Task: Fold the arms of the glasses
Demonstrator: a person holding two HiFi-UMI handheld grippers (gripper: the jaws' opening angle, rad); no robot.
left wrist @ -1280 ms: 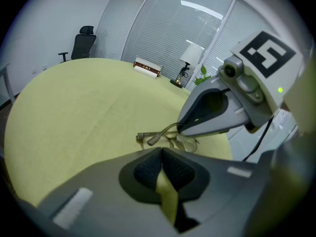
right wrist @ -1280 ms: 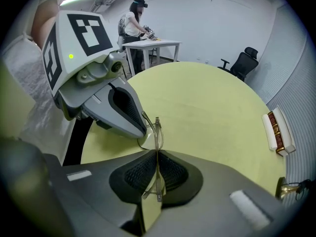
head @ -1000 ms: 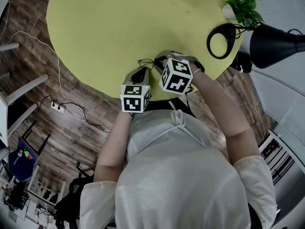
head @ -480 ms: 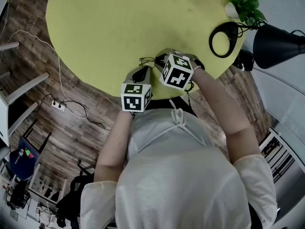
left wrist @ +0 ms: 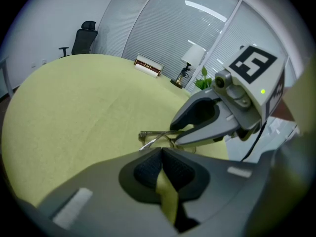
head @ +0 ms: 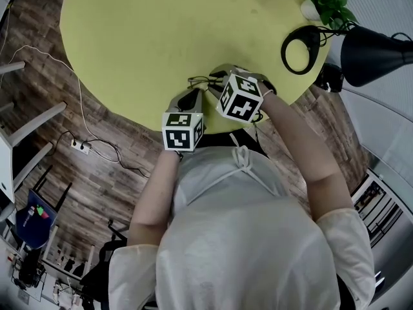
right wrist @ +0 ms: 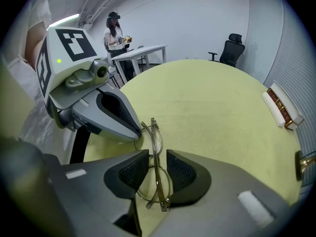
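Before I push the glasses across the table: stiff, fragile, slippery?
Probably light and fragile: the glasses have a thin wire frame. They would likely flex or fold under a push rather than stay rigid. On the smooth table they should slide, not roll.

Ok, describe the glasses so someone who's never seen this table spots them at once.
On the round yellowish table, look at the edge nearest the person. The glasses sit between the right gripper's jaws, which have just been opening. They are a thin wire frame with clear lenses, nothing like the bulky grey gripper.
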